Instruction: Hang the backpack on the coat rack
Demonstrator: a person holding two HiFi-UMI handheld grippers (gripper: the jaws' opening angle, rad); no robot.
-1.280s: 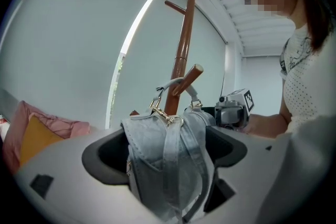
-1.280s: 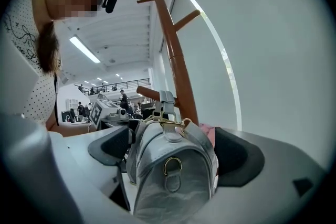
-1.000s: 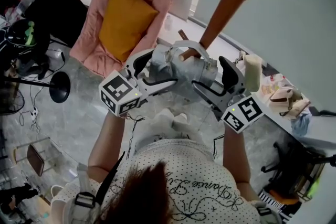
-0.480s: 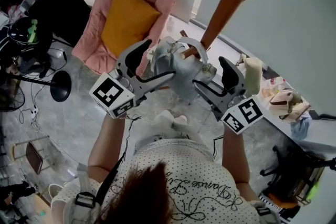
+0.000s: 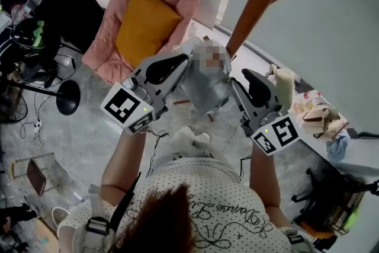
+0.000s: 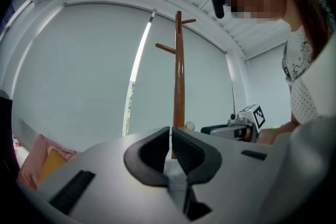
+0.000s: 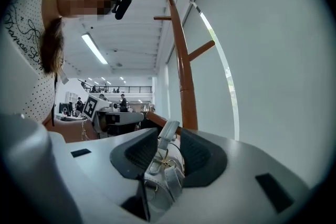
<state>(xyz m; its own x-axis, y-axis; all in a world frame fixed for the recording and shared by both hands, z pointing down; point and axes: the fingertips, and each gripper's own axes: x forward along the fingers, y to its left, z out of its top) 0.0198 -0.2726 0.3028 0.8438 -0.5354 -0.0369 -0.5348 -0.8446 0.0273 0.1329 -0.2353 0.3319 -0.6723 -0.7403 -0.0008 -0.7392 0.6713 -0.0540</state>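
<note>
A pale grey backpack (image 5: 204,89) hangs in the air close to the brown wooden coat rack (image 5: 260,0), partly under a blurred patch. My left gripper (image 5: 185,62) is at its left side, jaws shut, with a thin pale fold of it pinched low between the pads (image 6: 171,136). My right gripper (image 5: 232,83) is at its right side. Its jaws are closing on a white buckled strap (image 7: 164,157), which the pads touch. The rack's pole (image 6: 179,76) stands just behind the jaws, and a lower peg (image 7: 157,119) shows beside the strap. The backpack's handle is hidden.
A pink armchair with a yellow cushion (image 5: 142,26) stands behind the left gripper. A black desk (image 5: 53,3) and a round black stand base (image 5: 66,98) are at the left. A cluttered white table (image 5: 320,109) is at the right. White blinds (image 6: 94,71) back the rack.
Both grippers stood wide open on either side of the backpack, whose handle lay over a peg. Now both have closed onto it, and the left gripper has risen.
</note>
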